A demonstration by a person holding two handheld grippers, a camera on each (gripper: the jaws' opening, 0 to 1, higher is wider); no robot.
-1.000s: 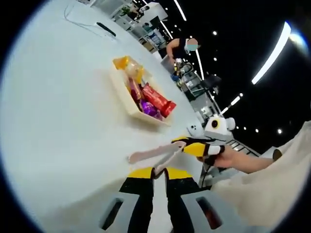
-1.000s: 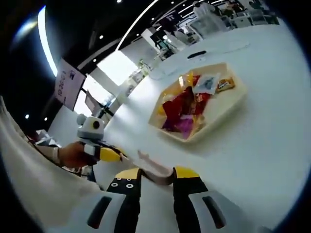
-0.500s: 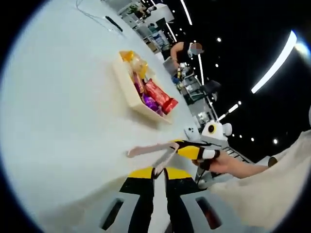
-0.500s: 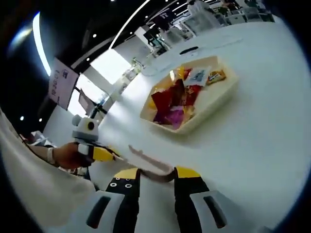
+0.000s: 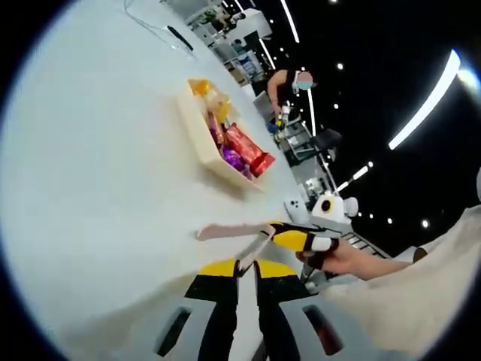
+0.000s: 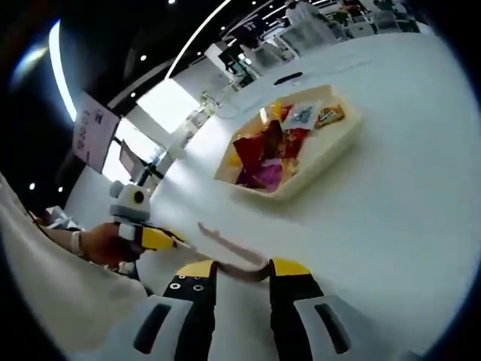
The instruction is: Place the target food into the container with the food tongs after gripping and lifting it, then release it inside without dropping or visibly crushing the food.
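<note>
Your left gripper (image 5: 246, 268) is clenching its jaws on one end of the food tongs (image 5: 233, 232), and your right gripper (image 6: 242, 269) is gripping the tongs' other end (image 6: 229, 252) the same way. The tongs are hanging above the white desk (image 5: 98, 188). Beyond them, the wrapped food (image 6: 270, 147) is lying in the cream container (image 6: 319, 154), well apart from the tong tips.

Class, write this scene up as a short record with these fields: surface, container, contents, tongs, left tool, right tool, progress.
surface: white table
container: shallow cream tray, resting on the table
contents: wrapped snacks in red, purple, yellow and white
tongs: food tongs, tips holding no food, apart from the tray
left tool: closed on one tong arm
right tool: appears closed on the tongs too
progress: no food gripped yet
</note>
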